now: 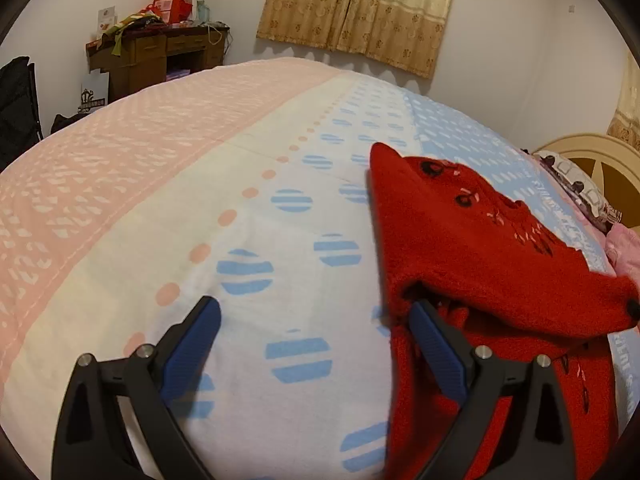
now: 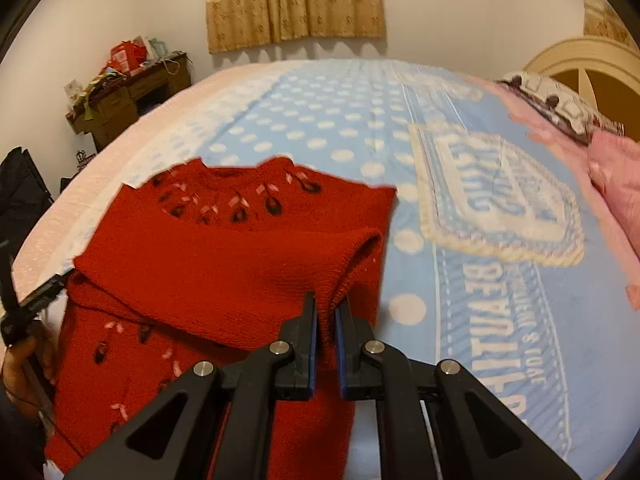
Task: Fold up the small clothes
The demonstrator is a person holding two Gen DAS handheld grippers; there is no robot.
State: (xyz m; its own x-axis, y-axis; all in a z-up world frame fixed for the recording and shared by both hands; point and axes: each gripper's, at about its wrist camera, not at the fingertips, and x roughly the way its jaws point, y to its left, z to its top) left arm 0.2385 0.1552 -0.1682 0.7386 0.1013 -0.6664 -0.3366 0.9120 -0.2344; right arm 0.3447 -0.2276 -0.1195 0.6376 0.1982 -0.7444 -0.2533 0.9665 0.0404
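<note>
Your right claw (image 2: pixel 326 312) was clamped on a raised fold of the red sweater (image 2: pixel 224 256), which lay on the bed (image 1: pixel 280 240) at your left claw's (image 1: pixel 316 312) three o'clock. That claw stood open and empty, one finger touching the knit; the fold looked begun, with most left.

Your room is lit warm and fairly dim from overhead, with no glare. Soft scalloped shadows hang under the curtain (image 1: pixel 360 12) far beyond your claws. Both fisheye views bulge the bedspread (image 2: pixel 480 280) and blacken the corners. Your right view smears with motion blur towards its right edge.
</note>
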